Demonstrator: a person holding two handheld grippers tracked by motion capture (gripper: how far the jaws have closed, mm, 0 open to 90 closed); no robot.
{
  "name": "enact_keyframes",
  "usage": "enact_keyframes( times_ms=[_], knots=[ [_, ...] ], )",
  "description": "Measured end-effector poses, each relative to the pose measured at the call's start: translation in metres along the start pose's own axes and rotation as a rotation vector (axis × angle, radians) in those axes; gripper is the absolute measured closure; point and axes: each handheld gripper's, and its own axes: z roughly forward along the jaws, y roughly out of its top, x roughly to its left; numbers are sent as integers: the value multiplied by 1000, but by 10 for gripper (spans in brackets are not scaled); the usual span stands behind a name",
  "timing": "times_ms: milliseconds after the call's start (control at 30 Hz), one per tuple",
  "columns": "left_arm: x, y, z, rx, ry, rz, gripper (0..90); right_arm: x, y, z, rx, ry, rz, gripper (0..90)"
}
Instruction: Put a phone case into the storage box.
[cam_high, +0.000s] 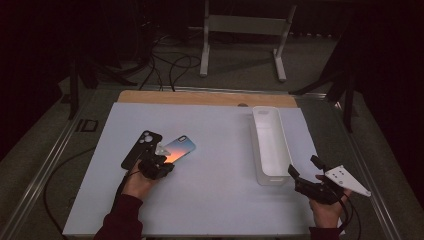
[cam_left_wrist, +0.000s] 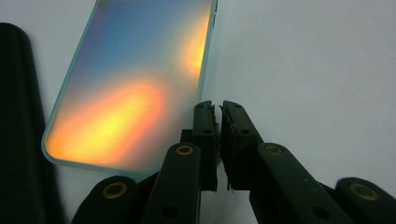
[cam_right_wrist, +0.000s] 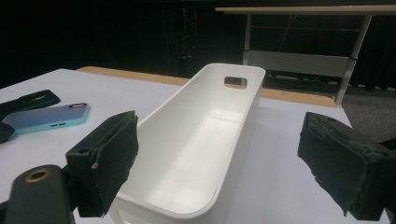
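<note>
Two phone cases lie on the white worktop (cam_high: 210, 200): a gradient blue-and-orange case (cam_high: 177, 149) and, at about nine o'clock from it and just beside it, a black case (cam_high: 140, 146). The left gripper (cam_high: 161, 161) sits at the gradient case's near end; in the left gripper view its jaws stand almost together with a thin slit between them and nothing in it, tips at the case's long right edge (cam_left_wrist: 205, 74) without pinching it. The right gripper (cam_high: 306, 167) is released, jaws wide apart on either side of the near end of the white bin (cam_high: 269, 145), which lies at about three o'clock from the cases and well apart. Judgement: the gradient case is a thin, light shell, somewhat flexible, with a smooth face likely to slip; lying flat, it offers little purchase from above. A pinch across a raised side rim, near mid-length, appears the soundest hold.
</note>
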Motion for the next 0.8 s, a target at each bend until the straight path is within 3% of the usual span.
enact_keyframes(
  times_ms=[167, 367, 500, 600, 700, 767, 800],
  knots=[
    [-2, 1, -3, -42, -12, 4, 821, 0, 0, 1, 3, 2, 1, 116],
    [-3, 4, -21, -177, -43, 12, 713, 1, -1, 1, 3, 6, -1, 116],
    [-4, 3, -40, -281, -7, 14, 479, 1, -1, 2, 6, 10, -2, 116],
    [-3, -1, -57, -371, -5, 14, 388, 1, -1, 3, 7, 16, -6, 116],
    [1, -8, -73, -456, 56, -13, 339, 2, 0, 4, 7, 22, -10, 116],
    [4, -11, -77, -477, 60, -28, 329, 2, 0, 4, 7, 26, -12, 116],
    [8, -18, -86, -518, 85, -46, 329, 2, 0, 4, 6, 30, -11, 116]
  ],
)
